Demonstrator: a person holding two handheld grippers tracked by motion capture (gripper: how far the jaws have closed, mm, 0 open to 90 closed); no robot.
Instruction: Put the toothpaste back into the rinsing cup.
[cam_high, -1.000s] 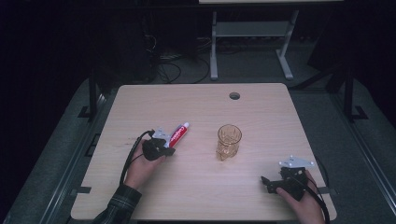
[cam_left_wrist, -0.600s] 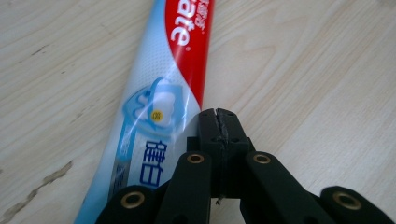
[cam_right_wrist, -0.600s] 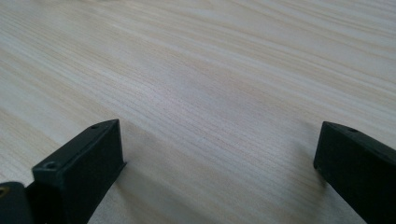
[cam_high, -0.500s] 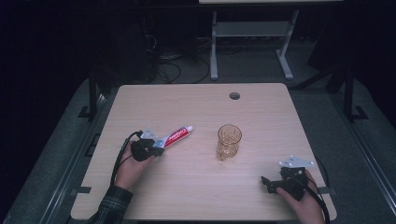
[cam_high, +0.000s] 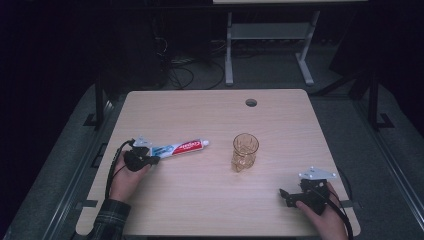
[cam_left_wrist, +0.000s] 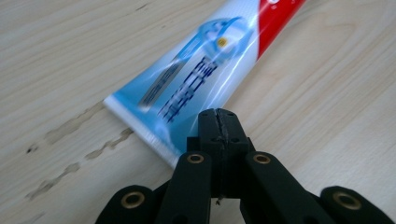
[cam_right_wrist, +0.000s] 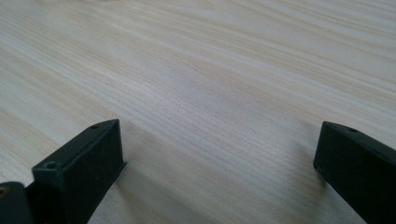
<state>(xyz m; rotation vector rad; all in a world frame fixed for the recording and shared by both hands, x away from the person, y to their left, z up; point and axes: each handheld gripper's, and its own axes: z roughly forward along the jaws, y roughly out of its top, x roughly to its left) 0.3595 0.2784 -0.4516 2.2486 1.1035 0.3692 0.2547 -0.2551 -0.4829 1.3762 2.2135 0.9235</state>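
Observation:
A toothpaste tube (cam_high: 180, 148), blue and white with a red front part and a white cap, lies flat on the wooden table (cam_high: 200, 110) at the left. My left gripper (cam_high: 155, 160) is shut at the tube's flat crimped end. In the left gripper view its jaws (cam_left_wrist: 218, 116) meet in a tight seam just above that end of the tube (cam_left_wrist: 196, 74), with nothing pinched between them. An amber patterned glass (cam_high: 245, 151) stands upright mid-table. My right gripper (cam_high: 285, 195) rests open near the front right edge, with bare wood between its jaws (cam_right_wrist: 219, 154).
A round cable hole (cam_high: 251, 102) sits near the table's far edge. Beyond the table are a dark floor, cables and a white stand (cam_high: 270, 35). The person's hands and a plaid sleeve (cam_high: 107, 220) come in from the bottom.
The left hand has slid left along the tube to its flat end, uncovering more of it. The tube now lies a little flatter. The right hand has not moved.

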